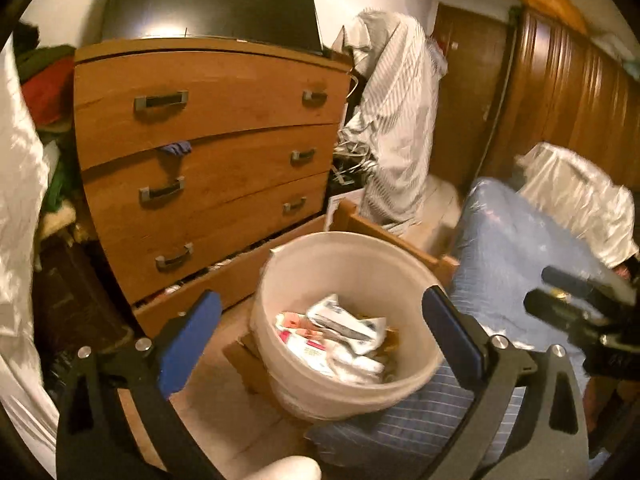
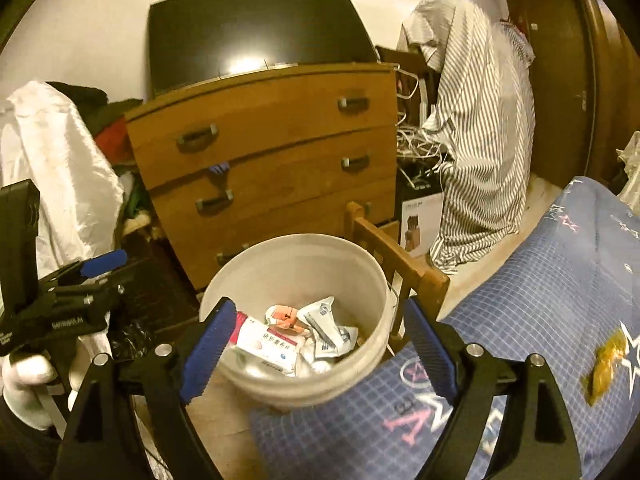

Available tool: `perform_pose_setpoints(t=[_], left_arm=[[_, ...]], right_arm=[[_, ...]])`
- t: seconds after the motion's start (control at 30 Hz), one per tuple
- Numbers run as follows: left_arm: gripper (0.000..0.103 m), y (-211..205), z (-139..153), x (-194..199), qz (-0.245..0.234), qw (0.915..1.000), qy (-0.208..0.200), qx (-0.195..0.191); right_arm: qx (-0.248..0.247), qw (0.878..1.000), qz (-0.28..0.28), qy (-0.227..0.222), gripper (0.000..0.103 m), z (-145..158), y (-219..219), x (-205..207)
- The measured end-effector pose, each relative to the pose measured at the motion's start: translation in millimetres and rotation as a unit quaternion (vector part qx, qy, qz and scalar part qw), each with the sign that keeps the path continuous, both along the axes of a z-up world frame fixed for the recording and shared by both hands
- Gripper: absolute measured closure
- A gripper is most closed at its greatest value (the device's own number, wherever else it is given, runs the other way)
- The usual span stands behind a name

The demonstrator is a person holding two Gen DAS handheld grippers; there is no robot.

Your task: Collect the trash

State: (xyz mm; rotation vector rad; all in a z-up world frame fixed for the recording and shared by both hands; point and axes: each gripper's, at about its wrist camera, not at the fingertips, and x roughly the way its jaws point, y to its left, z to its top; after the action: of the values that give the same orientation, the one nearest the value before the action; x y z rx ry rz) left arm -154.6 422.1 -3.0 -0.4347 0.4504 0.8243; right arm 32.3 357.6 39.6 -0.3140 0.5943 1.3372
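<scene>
A white bucket [image 1: 280,280] [image 2: 276,256] stands on the floor between the dresser and the bed, holding several crumpled wrappers and medicine boxes [image 1: 344,332] [image 2: 296,340]. My left gripper [image 1: 320,332] is open and empty above the bucket's near rim. My right gripper [image 2: 316,344] is open and empty, also over the bucket. A yellow-brown wrapper [image 2: 606,364] lies on the blue bedspread [image 2: 540,300] to the right. The left gripper also shows at the left of the right wrist view [image 2: 100,264], and the right gripper at the right of the left wrist view [image 1: 576,296].
A wooden dresser [image 1: 208,160] [image 2: 272,152] with a dark screen [image 2: 256,32] on top stands behind the bucket. A striped shirt [image 2: 480,128] hangs to the right, over tangled cables. A wooden bed post [image 2: 400,264] sits by the bucket. White cloth [image 1: 16,200] hangs left.
</scene>
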Motion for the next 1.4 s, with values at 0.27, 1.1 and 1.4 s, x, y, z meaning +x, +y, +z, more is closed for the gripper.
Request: perform_pose_setpoints(t=[0.27,1.1,1.4], left_arm=[[0.006,-48,3,-4,-0.027,0.9992,0.015,0.027],[0.006,-93,22,-21,-0.038,0.9978,-0.017,0.052],[0.006,-94,22,-16,-0.038,0.9977,-0.007,0.056]], right_arm=[[0.016,1.0,-0.007,-0.013,0.01,13,-69,-13],[0.043,0.999,-0.007,-0.021,0.01,36,-87,-27],[0.04,0.999,-0.005,-0.016,0.01,35,-83,-26]])
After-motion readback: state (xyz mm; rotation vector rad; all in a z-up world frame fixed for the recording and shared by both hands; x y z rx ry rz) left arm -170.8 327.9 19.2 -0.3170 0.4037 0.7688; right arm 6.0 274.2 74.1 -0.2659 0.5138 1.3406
